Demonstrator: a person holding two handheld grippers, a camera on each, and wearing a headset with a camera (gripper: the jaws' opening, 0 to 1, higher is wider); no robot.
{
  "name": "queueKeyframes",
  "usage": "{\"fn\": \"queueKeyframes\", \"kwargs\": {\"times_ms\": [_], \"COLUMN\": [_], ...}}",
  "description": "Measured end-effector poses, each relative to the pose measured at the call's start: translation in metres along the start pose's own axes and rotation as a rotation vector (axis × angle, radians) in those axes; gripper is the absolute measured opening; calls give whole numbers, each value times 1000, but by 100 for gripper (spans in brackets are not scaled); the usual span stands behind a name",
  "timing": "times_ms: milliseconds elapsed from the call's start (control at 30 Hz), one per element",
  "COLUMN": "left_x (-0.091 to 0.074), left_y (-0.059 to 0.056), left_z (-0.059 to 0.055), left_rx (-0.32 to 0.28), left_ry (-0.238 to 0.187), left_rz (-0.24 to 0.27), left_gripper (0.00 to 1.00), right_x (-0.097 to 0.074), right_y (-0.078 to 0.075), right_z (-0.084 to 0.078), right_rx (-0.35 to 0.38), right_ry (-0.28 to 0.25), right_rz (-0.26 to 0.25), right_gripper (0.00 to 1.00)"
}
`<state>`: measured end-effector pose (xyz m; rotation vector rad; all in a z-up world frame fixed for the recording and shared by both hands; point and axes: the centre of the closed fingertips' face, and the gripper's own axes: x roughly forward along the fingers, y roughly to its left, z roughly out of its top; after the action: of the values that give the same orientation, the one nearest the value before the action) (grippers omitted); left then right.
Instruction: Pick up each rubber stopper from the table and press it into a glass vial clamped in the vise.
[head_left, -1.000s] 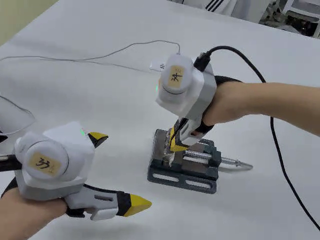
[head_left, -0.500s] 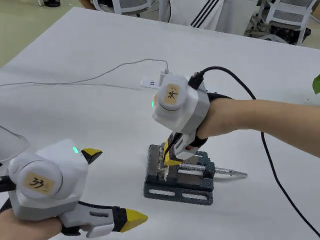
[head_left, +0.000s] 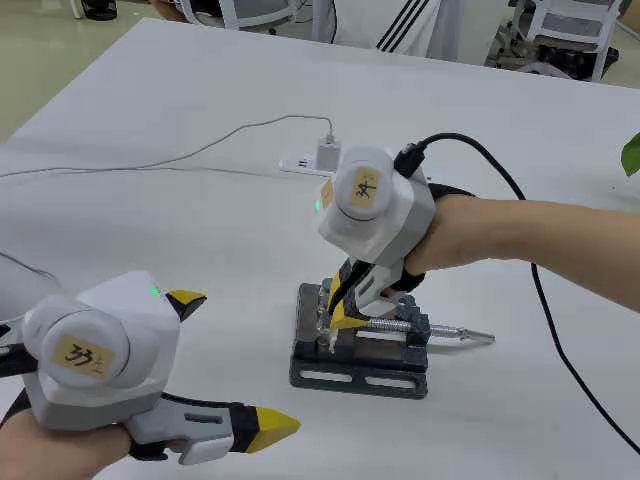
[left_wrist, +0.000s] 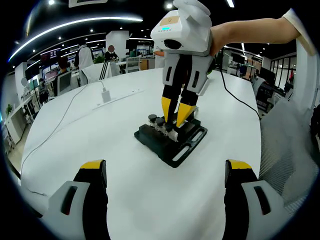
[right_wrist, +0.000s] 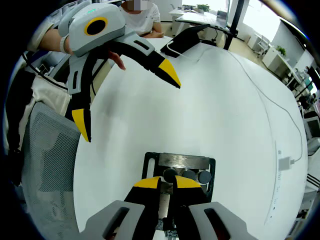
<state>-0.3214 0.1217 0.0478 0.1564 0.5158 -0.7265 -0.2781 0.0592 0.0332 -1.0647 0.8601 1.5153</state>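
Observation:
A dark vise (head_left: 360, 372) stands on the white table and clamps a row of small glass vials (head_left: 327, 335) with dark rubber stoppers (right_wrist: 187, 175) in their tops. My right gripper (head_left: 340, 316) points down onto the vials, yellow tips drawn together and touching the row. Whether anything sits between the tips is hidden. The left gripper view shows it (left_wrist: 175, 121) above the vise (left_wrist: 172, 142); its own view has the tips (right_wrist: 167, 184) at the vise (right_wrist: 180, 160). My left gripper (head_left: 230, 365) hovers wide open near the front left with nothing held, (left_wrist: 165, 167), (right_wrist: 127, 102).
A white cable runs across the far table to a charger plug (head_left: 326, 155). A black cable (head_left: 520, 200) trails from the right gripper off to the right. The vise's screw handle (head_left: 465, 335) sticks out to the right. Chairs stand past the far table edge.
The head camera has shifted. My right gripper has stayed down on the vials in the vise with its tips together. The left gripper has stayed open at the front left.

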Motion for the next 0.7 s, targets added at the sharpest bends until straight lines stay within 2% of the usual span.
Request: {"fn": "queueKeyframes", "kwargs": {"times_ms": [167,333,400,433,467,533,600,633,700], "left_x": [0,-1,-1,-1,-1,-2,-3,-3,-4], "left_y": [0,-1,0,-1,-1,-1,-1,-2,-2], "left_z": [-1,-1,0,0,0,0,0,0,0], "left_rx": [-1,-2,-3,-2,-1,0,3,3,4], "left_ry": [0,-2,-5,-5,-5,-6,-4,-5,-3], "left_rz": [-1,-2,-1,-2,-1,-3,-3,-4,-5], "left_gripper": [98,98,98,98,98,98,98,98,98], "right_x": [-9,-14,-16,-18,-18,-21,-23,-25,-28], "right_y": [7,12,11,13,15,16,22,22,26], "right_z": [-1,-12,-12,-16,-20,-23,-32,-33,-41], "right_rx": [43,85,94,136,142,162,226,227,280], "right_ry": [-70,-111,-161,-175,-173,-216,-235,-249,-273], "right_rz": [-30,-78,-103,-120,-122,-157,-163,-176,-193], "right_gripper": [15,32,40,44,47,54,61,64,68]}}
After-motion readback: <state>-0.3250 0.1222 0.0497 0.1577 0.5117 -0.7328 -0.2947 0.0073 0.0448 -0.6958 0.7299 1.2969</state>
